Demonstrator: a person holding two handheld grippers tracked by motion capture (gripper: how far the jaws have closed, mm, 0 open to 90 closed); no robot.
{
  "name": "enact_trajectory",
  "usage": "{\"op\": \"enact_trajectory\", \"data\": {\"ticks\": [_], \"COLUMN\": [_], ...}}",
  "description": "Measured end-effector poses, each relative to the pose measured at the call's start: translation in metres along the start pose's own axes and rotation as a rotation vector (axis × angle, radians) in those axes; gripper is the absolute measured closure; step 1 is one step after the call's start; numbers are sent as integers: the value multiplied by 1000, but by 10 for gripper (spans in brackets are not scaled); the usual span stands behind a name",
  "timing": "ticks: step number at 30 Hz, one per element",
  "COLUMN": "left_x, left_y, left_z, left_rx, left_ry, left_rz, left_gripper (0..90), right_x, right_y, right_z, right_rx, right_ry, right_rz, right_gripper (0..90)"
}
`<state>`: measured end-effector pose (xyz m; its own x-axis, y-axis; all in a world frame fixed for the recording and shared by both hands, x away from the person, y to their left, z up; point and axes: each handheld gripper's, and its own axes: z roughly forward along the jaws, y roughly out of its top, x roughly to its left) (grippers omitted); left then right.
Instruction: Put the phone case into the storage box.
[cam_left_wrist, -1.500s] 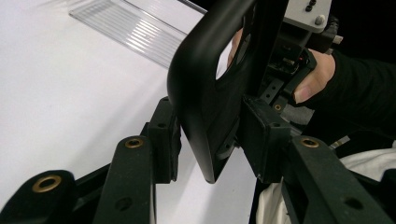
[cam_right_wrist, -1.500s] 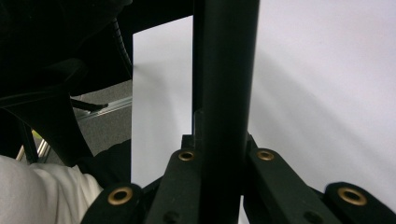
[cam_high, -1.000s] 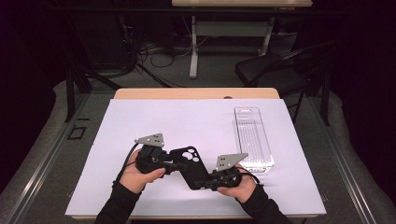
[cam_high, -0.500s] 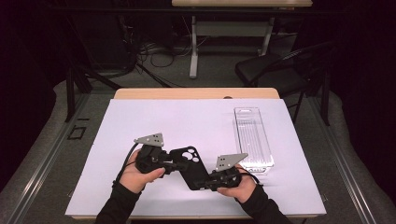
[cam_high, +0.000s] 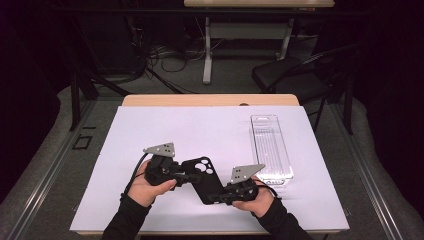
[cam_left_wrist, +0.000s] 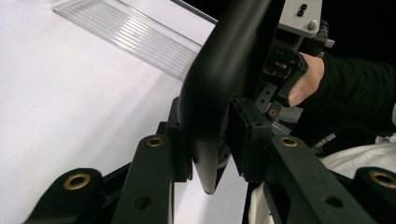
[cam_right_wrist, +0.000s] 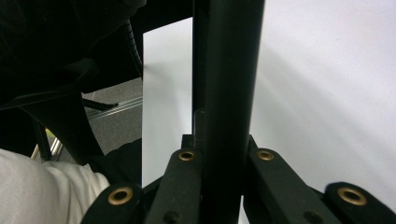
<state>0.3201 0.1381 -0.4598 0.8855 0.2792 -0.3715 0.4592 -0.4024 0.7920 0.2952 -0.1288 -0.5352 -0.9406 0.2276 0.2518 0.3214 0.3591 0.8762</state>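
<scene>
While both grippers share the load, the black phone case (cam_high: 202, 177) hangs above the white table cover (cam_high: 200, 130), near the person's edge. The right gripper (cam_high: 226, 196) is clamped flat on the case's lower end; in the right gripper view its pads pinch the case (cam_right_wrist: 229, 93) edge-on. The left gripper (cam_high: 189, 176) nips the camera-cutout end, where one pad bears and the other (cam_left_wrist: 247, 135) appears just clear. The two-ended hold likely steadies it for flexing or inspection. A clear plastic tray (cam_high: 270, 147) lies well apart.
</scene>
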Motion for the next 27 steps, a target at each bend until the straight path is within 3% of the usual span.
{"op": "enact_trajectory", "data": {"ticks": [27], "left_x": [0], "left_y": [0], "left_z": [-1], "left_rx": [18], "left_ry": [-28], "left_rz": [18], "left_gripper": [777], "right_x": [-1], "right_y": [-1], "right_z": [1], "right_rx": [18], "right_ry": [18], "right_rz": [5], "right_gripper": [873]}}
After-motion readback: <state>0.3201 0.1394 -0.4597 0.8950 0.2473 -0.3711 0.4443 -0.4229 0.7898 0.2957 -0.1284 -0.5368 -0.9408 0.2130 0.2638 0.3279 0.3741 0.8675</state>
